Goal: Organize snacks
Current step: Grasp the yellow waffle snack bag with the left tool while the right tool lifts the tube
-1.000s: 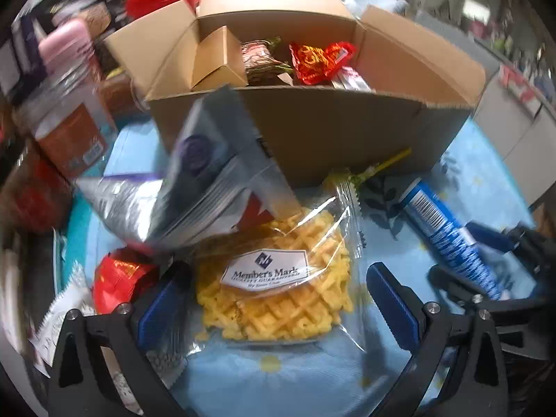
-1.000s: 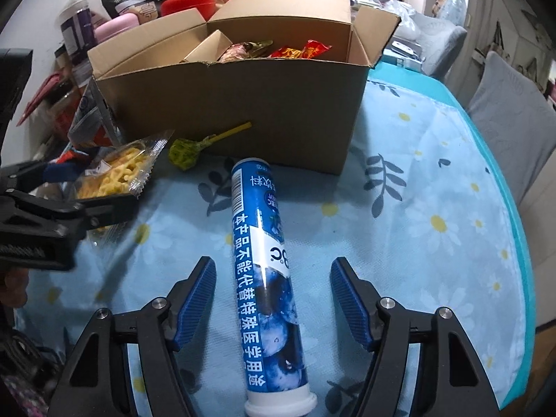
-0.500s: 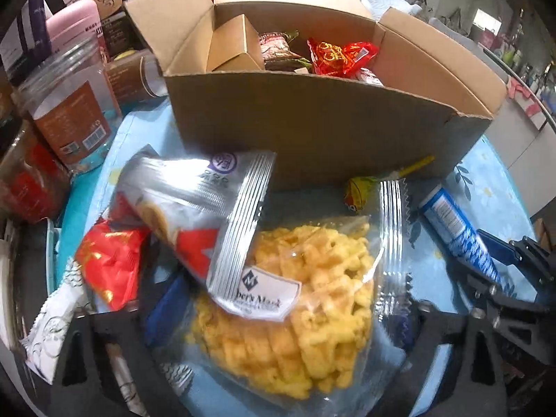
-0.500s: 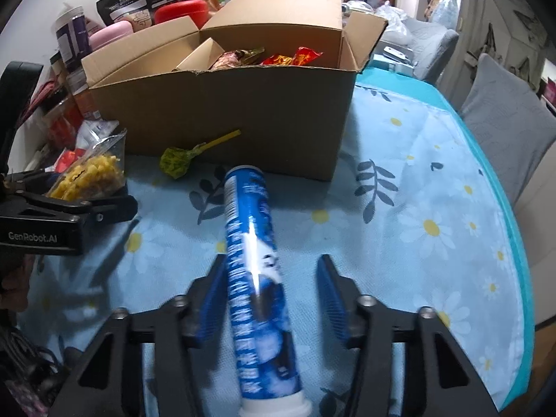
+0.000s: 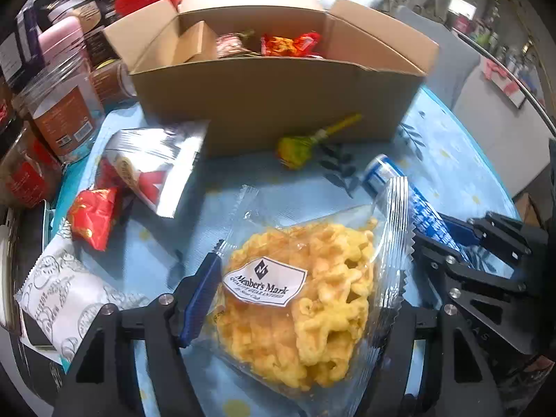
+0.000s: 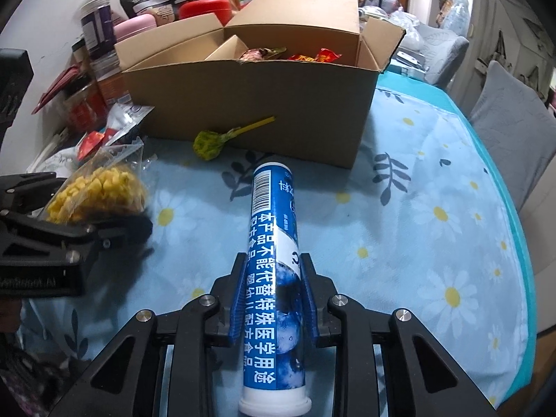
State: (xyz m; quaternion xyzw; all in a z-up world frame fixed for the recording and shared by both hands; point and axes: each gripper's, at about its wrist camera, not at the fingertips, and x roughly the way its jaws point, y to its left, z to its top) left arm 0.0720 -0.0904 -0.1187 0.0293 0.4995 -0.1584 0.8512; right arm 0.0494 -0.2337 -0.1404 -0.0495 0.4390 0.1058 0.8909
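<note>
Clear snack bag: white label reads "Member's Mark". Blue tube: white Chinese characters, partly "本产品不能代替药", with a barcode near its far end

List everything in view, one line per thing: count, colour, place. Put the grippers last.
cardboard box: one, brown, open, at the back of the table, wrapped snacks inside.
waffle snack bag: one, clear with yellow pieces, between the left fingers.
blue tube: one, blue with a white cap, clamped in the right gripper.
lollipop: one, green-yellow wrapper, yellow stick, lying against the box front.
silver packet: one, silver and red, left of the box.
red packet: one, red, beside the silver packet.
white packet: one, white with grey print, at the table's left edge.
jars: several, clear with orange and red labels, far left.
tablecloth: one, light blue with daisies.
left gripper: black with blue fingers, closing around the waffle snack bag.
right gripper: black with blue fingers, shut on the blue tube.
</note>
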